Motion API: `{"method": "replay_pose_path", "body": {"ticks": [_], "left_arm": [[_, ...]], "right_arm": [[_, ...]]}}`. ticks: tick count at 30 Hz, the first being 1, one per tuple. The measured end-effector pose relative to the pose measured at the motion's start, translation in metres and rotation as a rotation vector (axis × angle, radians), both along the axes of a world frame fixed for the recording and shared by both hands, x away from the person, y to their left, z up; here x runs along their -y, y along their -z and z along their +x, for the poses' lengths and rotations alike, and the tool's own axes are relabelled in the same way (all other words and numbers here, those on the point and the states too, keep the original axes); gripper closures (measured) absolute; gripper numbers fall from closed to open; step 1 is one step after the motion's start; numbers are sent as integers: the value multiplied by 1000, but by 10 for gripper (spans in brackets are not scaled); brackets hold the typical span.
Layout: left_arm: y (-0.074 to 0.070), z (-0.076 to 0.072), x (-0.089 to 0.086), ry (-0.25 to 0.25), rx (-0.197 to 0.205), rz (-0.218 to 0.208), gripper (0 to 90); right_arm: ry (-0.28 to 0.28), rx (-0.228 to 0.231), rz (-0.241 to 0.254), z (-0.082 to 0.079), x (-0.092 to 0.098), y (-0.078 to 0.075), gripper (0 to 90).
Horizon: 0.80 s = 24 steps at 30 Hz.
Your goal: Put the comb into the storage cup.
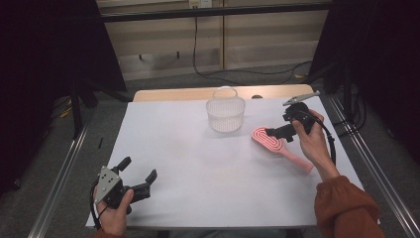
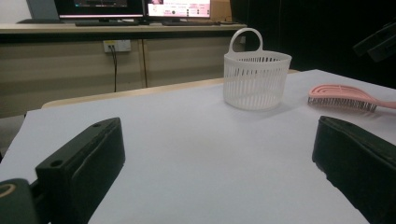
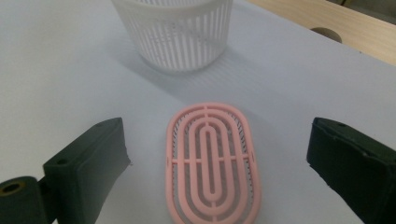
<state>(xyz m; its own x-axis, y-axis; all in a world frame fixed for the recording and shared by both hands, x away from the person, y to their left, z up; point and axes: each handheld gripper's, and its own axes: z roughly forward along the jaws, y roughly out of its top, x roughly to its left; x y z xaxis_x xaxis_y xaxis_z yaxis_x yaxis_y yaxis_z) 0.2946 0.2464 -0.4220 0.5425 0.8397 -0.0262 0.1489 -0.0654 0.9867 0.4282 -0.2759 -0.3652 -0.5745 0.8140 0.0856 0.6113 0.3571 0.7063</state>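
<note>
We find the pink plastic hairbrush with an oval, slotted head (image 3: 212, 161) lying flat on the white counter (image 1: 198, 158), bristles down and ribbed back up, its handle running out toward the counter's right edge. This flat, bristle-down rest leaves the head's two long sides free, which suits a grasp across its width.

The right tongs (image 3: 217, 163) sit directly over that head. Their black jaws stand spread, one on each side of the oval, clear gaps remaining, so the pads do not press on it. We judge this a straddle set up ahead of a pinch. In the high view the right hand (image 1: 309, 136) brings them in low from the right, along the handle.

Just beyond the brush head stands the white slatted plastic basket with a loop handle (image 1: 226, 113), upright and apart from the brush. Its open mouth and nearness suggest it is the likely receptacle.

The left tongs (image 1: 141, 171) rest at the counter's near left corner, well apart from both items, jaws spread on nothing. We judge them parked to keep the working area free.
</note>
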Motion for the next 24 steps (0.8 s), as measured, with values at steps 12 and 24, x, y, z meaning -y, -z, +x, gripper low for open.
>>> {"method": "replay_pose_path", "body": {"ticks": [12,24], "left_arm": [[1,1,1,9,-7,2,27],[1,1,1,9,-6,9,27]], "right_arm": [[-68,-135,-81,15,3,10,46],[-100,-251,-132,30,-5,26,59]]}}
